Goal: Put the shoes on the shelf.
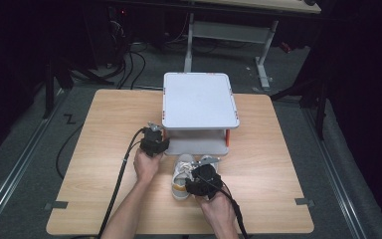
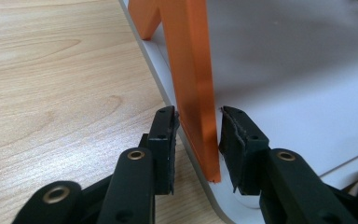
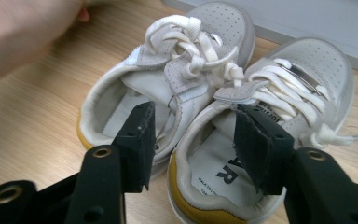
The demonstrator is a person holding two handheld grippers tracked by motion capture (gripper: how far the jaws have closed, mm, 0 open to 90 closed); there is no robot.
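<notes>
Sneakers (image 3: 205, 116) between right gripper (image 3: 193, 144) jaws, rack (image 1: 200, 99) just beyond.

Laboratory recording space: a lone wooden table (image 1: 104, 149) with tape markers (image 1: 55, 205) at its edges stands on grey carpet (image 1: 20, 149) between floor rails (image 1: 15, 172), ringed by dark curtains (image 1: 10, 50); loose cables (image 1: 129, 64) and an adjustable-frame bench (image 1: 258, 30) lie beyond, with no domestic furnishings

Two small white shoes (image 3: 205, 116) touching, before grey rack (image 1: 200, 99)
</notes>
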